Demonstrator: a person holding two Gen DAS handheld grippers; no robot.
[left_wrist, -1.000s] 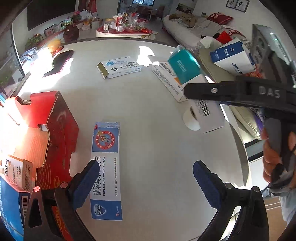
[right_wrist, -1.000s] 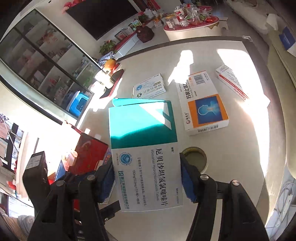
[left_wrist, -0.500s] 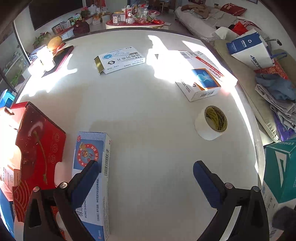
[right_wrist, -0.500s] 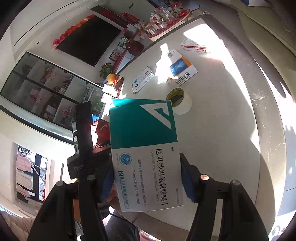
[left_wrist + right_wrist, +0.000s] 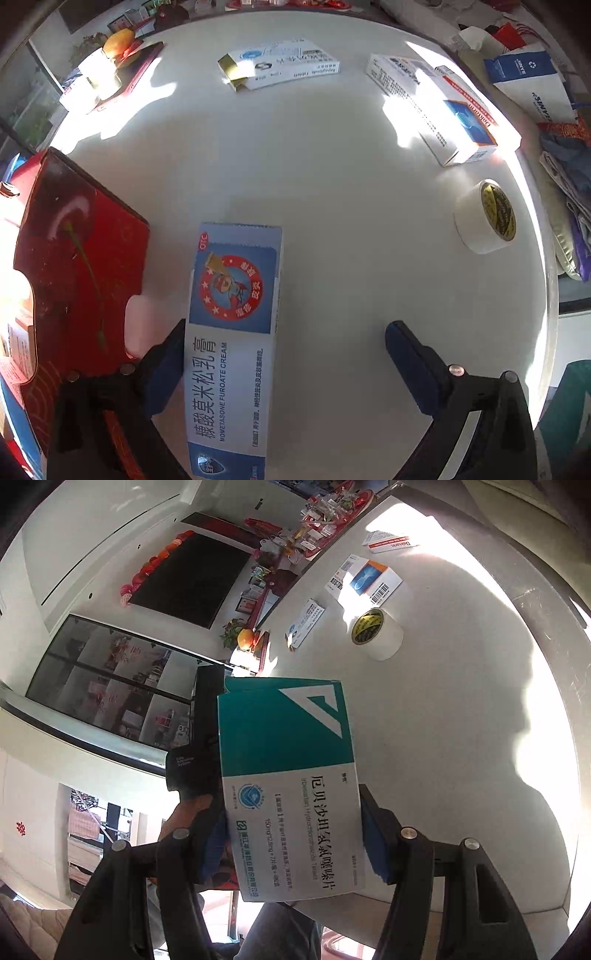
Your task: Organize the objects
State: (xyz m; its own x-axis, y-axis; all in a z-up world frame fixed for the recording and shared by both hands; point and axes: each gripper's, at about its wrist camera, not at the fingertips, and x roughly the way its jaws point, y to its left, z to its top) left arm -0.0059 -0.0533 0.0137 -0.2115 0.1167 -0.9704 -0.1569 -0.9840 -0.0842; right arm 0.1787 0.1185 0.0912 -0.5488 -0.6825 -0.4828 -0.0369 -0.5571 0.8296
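Note:
A long blue-and-white cream box (image 5: 232, 332) lies flat on the round white table (image 5: 332, 177). My left gripper (image 5: 284, 332) hangs open over it: the left pad (image 5: 166, 365) is beside the box's left edge, and the right pad (image 5: 410, 362) stands well clear. My right gripper (image 5: 291, 842) is shut on a teal-and-white medicine box (image 5: 288, 775), held in the air off the table's near edge. A corner of that teal box (image 5: 569, 406) shows at the lower right of the left wrist view.
An open red gift box (image 5: 74, 258) with cartons inside sits just left of the cream box. A tape roll (image 5: 484, 218), an orange-and-blue box (image 5: 458, 125) and a white-blue box with a gold flap (image 5: 280, 64) lie further out. A hand (image 5: 188, 812) holds the left gripper's handle.
My left gripper has come down and shifted so the cream box now lies between its fingers. The right gripper has carried the teal box off past the table's edge and rolled.

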